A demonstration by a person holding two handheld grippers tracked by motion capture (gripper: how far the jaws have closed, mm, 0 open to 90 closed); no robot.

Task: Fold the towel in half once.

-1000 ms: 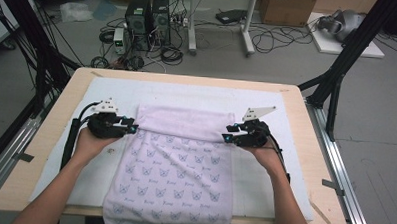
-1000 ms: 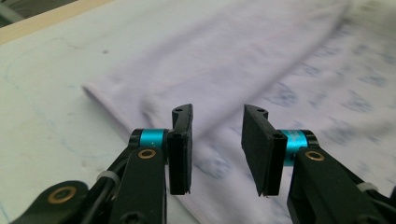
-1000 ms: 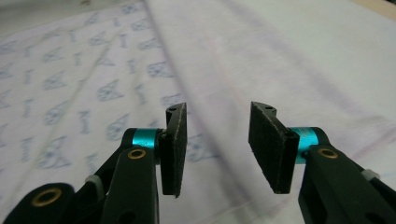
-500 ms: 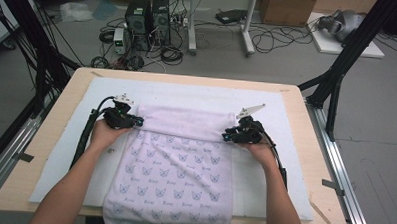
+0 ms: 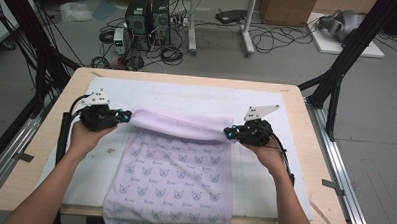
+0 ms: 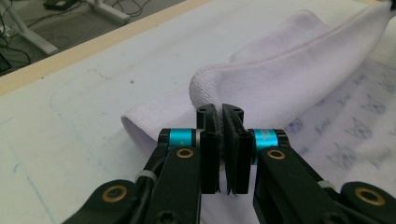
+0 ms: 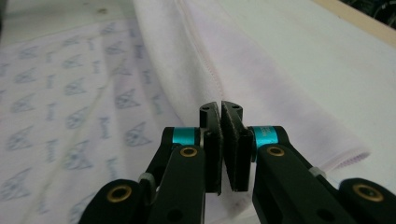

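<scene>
Left tool (image 5: pixel 127 116), centre-left of the high view: jaws just closed, pinching the towel's (image 5: pixel 174 176) far-left corner. Towel: lilac, butterfly print, centre of the white-covered table (image 5: pixel 305 161), far edge raised into a fold between both tools, near end hanging over the table's near edge. Right tool (image 5: pixel 228 133), centre-right: jaws just closed, pinching the far-right corner.

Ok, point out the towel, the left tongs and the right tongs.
towel (image 5: pixel 172 166): high view, printed middle.
left tongs (image 5: pixel 127 116): high view, tips shut on the towel's far left corner.
right tongs (image 5: pixel 228 133): high view, tips at its far right corner.
</scene>
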